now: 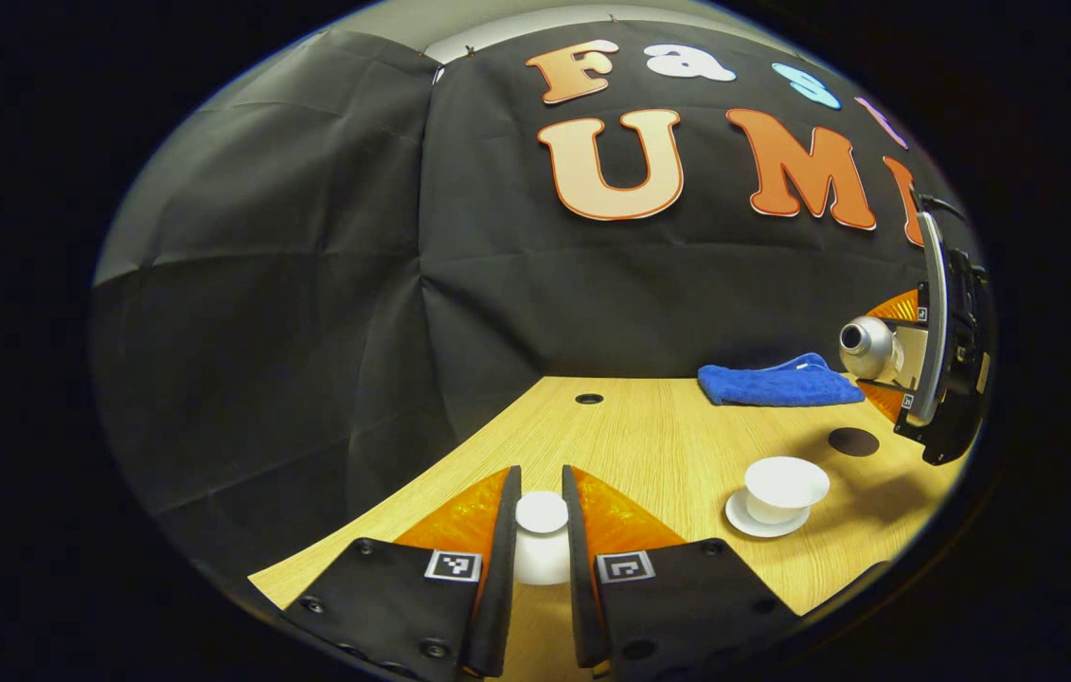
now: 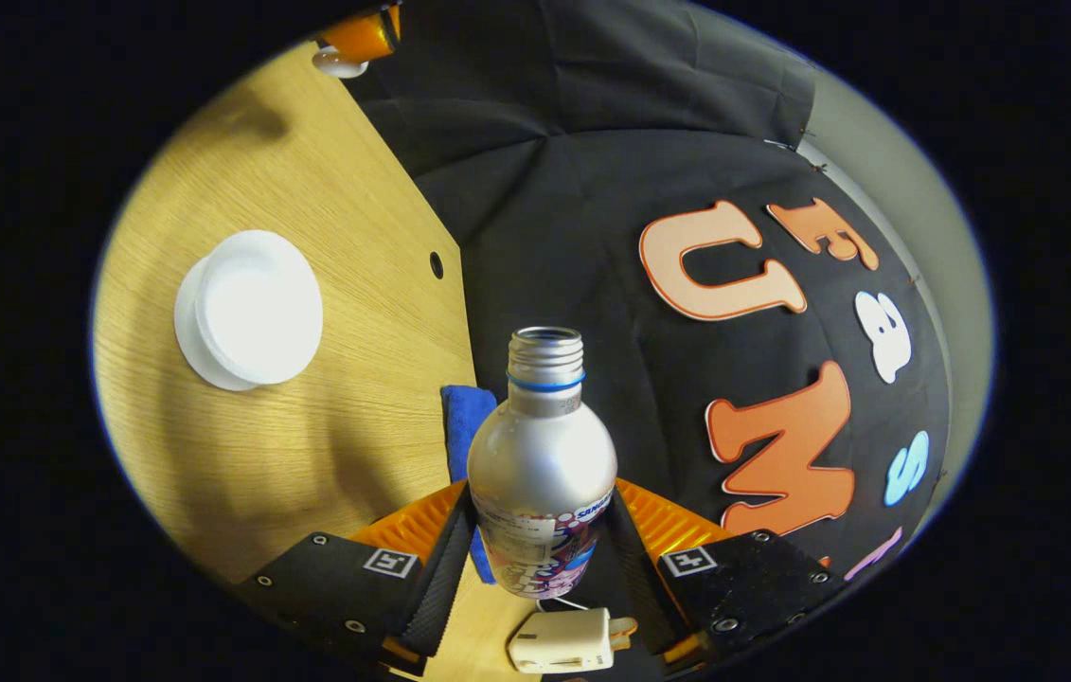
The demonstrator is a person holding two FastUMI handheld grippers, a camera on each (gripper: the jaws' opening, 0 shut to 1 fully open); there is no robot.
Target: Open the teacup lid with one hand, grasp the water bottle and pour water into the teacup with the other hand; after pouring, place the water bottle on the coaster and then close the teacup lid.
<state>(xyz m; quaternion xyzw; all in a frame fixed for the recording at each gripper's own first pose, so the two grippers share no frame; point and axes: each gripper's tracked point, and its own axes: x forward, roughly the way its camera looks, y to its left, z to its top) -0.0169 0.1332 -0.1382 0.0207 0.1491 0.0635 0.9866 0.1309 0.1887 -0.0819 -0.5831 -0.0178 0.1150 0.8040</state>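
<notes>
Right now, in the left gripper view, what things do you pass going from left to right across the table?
Teacup lid → teacup on its saucer → dark round coaster → tipped water bottle in the right gripper.

My right gripper (image 2: 540, 559) squeezes the silver water bottle (image 2: 542, 474) with both fingers, and its open mouth is tipped sideways. The white teacup (image 2: 258, 305) sits open on its saucer (image 2: 189, 327) on the wooden table (image 2: 327, 445), off to the left. A blue cloth (image 2: 462, 417) lies behind the bottle.
</notes>
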